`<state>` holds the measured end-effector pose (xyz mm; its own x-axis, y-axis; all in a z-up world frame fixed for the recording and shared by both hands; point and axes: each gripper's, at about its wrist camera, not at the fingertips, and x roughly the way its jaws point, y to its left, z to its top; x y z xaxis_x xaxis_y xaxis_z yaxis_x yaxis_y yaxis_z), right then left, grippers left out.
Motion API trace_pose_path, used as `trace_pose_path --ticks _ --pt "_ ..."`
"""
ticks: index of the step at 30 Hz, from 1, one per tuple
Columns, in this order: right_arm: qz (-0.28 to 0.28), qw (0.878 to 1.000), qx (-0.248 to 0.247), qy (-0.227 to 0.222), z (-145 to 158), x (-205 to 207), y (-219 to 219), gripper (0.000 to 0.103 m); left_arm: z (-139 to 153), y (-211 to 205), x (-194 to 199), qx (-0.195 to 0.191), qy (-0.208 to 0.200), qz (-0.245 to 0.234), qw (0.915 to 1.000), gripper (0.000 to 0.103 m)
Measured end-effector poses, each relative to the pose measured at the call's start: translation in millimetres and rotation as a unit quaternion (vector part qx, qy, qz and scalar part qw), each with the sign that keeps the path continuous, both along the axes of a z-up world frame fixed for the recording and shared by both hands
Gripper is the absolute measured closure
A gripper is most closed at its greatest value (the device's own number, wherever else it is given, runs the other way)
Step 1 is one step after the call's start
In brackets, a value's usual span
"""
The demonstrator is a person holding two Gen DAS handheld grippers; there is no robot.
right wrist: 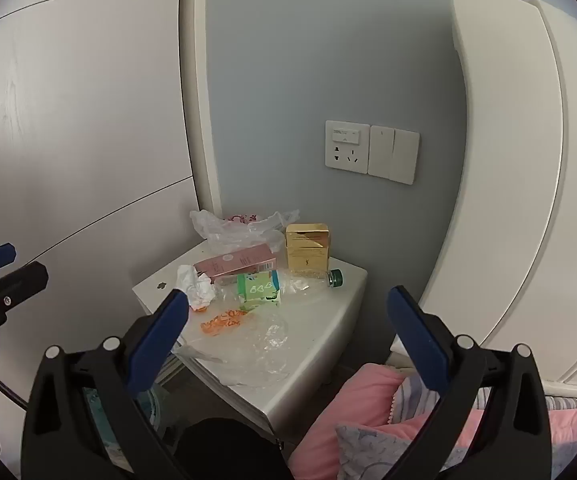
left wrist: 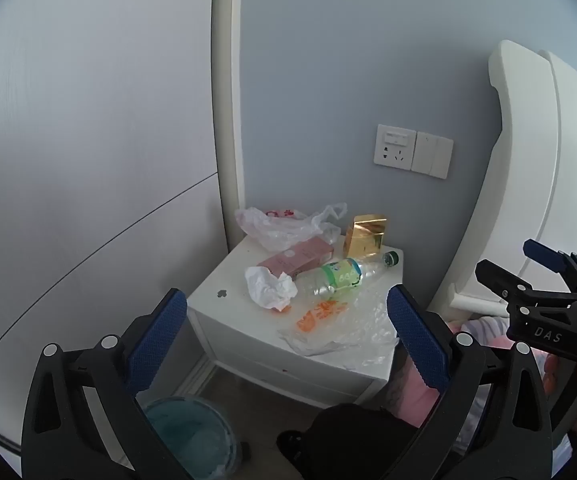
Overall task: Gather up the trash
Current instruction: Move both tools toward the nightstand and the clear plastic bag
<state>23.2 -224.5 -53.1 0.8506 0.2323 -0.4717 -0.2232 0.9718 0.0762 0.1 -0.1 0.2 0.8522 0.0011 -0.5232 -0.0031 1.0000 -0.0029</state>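
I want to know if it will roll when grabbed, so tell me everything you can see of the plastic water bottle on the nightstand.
The plastic water bottle is clear and looks crumpled and empty. A green cap closes it, and a green label with pale heart shapes wraps its middle. It lies on its side on the white nightstand, cap toward the wall. Its base lies against a crumpled white tissue. A pink box lies just behind it, a gold box stands near its neck, and clear wrapping lies in front. Neither gripper touches it.
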Motion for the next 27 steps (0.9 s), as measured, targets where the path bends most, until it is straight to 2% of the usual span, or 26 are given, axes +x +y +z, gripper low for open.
trace_pose_path --ticks 9,13,14,21,22,27 --pt "0.014 1.0 -0.008 -0.001 2 -2 4 0.006 -3 -5 -6 0.003 -0.01 0.002 0.9999 0.006" --pt "0.02 1.0 -0.009 0.004 0 -1 4 0.006 0 -3 -6 0.013 -0.014 0.001 0.9998 0.006" --pt "0.022 1.0 -0.011 0.006 -1 -1 5 0.006 2 -4 -7 0.026 -0.02 0.002 0.9995 0.006" --pt "0.025 1.0 -0.011 0.008 -3 0 5 0.006 0 -4 0 0.008 -0.008 -0.006 0.9999 0.006" --pt "0.024 1.0 -0.011 0.008 -3 0 4 0.006 1 -5 -1 0.005 -0.018 -0.003 0.9998 0.006" --pt "0.018 1.0 -0.009 0.007 -4 0 1 0.006 2 -8 0 0.005 -0.021 -0.002 0.9998 0.006"
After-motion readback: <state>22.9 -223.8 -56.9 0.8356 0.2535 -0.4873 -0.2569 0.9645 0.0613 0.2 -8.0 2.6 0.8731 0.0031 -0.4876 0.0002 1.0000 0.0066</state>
